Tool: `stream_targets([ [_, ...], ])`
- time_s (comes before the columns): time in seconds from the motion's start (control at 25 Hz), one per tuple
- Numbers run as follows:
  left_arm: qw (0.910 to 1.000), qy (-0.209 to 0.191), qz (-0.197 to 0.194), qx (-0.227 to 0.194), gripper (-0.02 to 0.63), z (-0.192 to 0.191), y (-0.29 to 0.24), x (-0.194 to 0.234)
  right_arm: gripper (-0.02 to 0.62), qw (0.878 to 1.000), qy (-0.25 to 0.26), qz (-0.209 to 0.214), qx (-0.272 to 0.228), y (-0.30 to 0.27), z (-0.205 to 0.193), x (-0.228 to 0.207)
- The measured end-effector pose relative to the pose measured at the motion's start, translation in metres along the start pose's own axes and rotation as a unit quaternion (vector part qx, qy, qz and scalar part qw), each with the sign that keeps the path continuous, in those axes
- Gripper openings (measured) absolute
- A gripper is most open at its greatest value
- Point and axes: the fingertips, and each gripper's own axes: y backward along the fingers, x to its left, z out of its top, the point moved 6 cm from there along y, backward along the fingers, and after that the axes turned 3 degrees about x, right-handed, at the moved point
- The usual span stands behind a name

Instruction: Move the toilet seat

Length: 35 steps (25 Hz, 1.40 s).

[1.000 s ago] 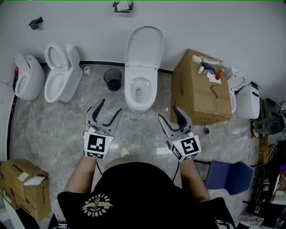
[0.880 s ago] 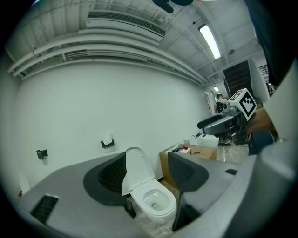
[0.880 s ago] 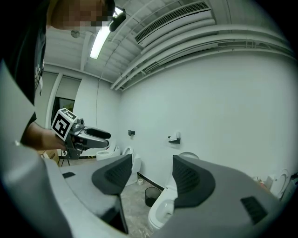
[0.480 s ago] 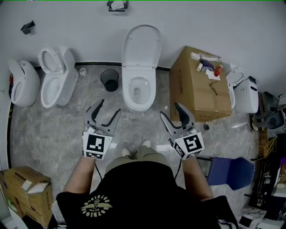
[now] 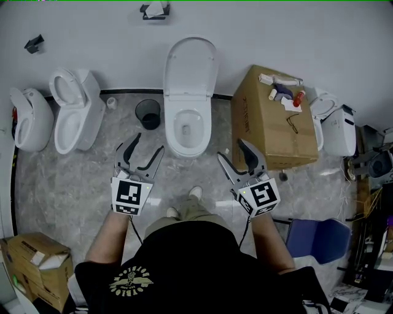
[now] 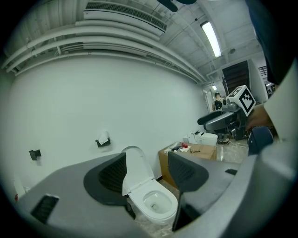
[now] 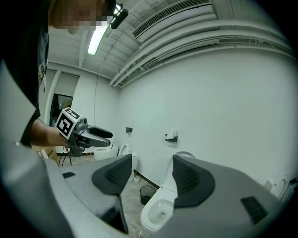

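A white toilet (image 5: 187,126) is seen standing against the wall at the middle of the head view; its toilet seat (image 5: 190,64) is raised upright behind the bowl and leans back towards the wall; whether a separate ring lies on the rim cannot be told. The left tongs (image 5: 149,142) are held above the marbled floor (image 5: 73,178), just left of the front of the bowl, and the right tongs (image 5: 230,149) are held just right of it; neither is touching the toilet. In the left gripper view the left tongs (image 6: 146,172) are shown with jaws spread apart and nothing held between them; the raised seat and the bowl are framed in the gap, well beyond the jaws. In the right gripper view the right tongs (image 7: 151,176) are likewise shown parted and empty; the toilet is seen beyond and below them.

A dark waste bin (image 5: 147,112) is placed on the floor just left of the toilet; two further toilets (image 5: 73,110) are lined up along the wall farther left. A large cardboard box (image 5: 270,132) is set just right of the toilet, with small bottles (image 5: 284,92) laid on its top; another white toilet (image 5: 334,132) is seen beyond it. A paper holder (image 5: 153,9) is fixed to the wall above the raised seat. A blue chair (image 5: 313,239) is seen at the lower right.
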Motion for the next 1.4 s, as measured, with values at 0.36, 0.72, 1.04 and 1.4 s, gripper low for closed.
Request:
stream_targets([
  [0.36, 0.9999, -0.011, 0.002, 0.005, 0.284, 0.020, -0.060, 0.004, 0.264, 1.000, -0.012, 0.007, -0.011, -0.034, -0.001, -0.056],
  [0.72, 0.9995, -0.015, 0.023, 0.015, 0.284, 0.022, -0.116, 0.017, 0.264, 1.000, -0.019, 0.008, -0.013, -0.065, -0.014, -0.122],
  [1.04, 0.9966, 0.011, 0.050, 0.064, 0.284, -0.029, -0.163, 0.027, 0.264, 1.000, -0.027, -0.002, 0.011, -0.086, -0.059, -0.182],
  [1.4, 0.9869, 0.037, 0.044, 0.151, 0.284, -0.138, -0.209, 0.023, 0.264, 0.995, -0.033, 0.015, 0.089, -0.130, -0.168, -0.201],
])
